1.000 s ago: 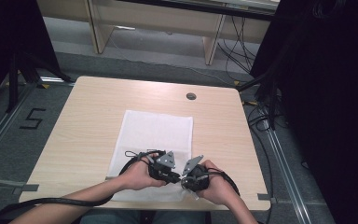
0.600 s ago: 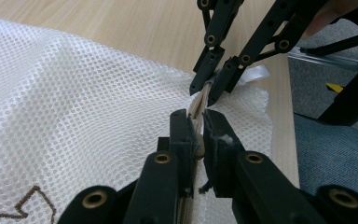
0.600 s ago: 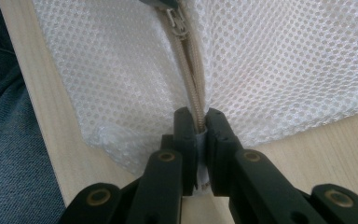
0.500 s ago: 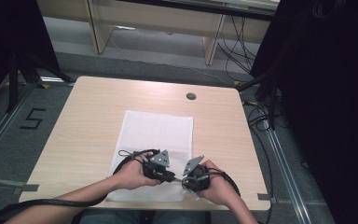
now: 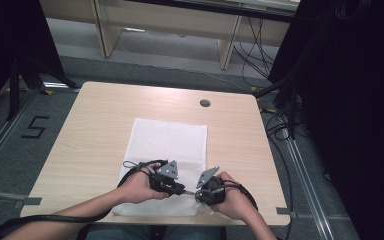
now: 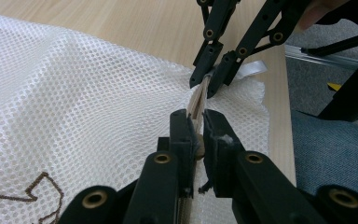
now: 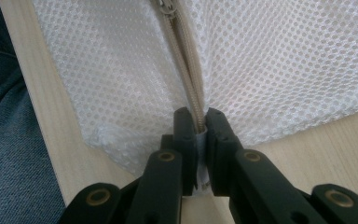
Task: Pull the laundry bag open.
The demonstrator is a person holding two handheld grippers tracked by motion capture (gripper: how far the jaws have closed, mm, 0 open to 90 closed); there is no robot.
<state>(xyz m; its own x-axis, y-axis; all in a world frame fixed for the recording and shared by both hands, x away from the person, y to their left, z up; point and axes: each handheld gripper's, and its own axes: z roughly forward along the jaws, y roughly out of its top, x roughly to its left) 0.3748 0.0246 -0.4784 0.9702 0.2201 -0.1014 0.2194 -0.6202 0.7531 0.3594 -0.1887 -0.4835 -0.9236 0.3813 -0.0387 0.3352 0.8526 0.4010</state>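
Your white mesh laundry bag [image 5: 169,150] lies flat in the middle of the counter [image 5: 95,125], with its near edge right in front of you. Your left tool [image 6: 195,126] is pinching the beige zipper [image 7: 186,65] at what looks like its little pull. Your right tool [image 7: 197,122] is pinching the end of the same zipper, near the bag's corner, where a small white tab [image 6: 251,69] sticks out.

Be careful — the mesh is thin and floppy. If you pull too hard or at a slant, it may bunch up and jam the zipper. The pull is tiny, so it could slip out of your left tool. If your right tool lets go, the whole bag may slide along the counter instead of opening.

A brown squiggle [image 6: 23,198] shows on the bag — you cannot read it. A "5" [image 5: 35,128] is marked on the floor.
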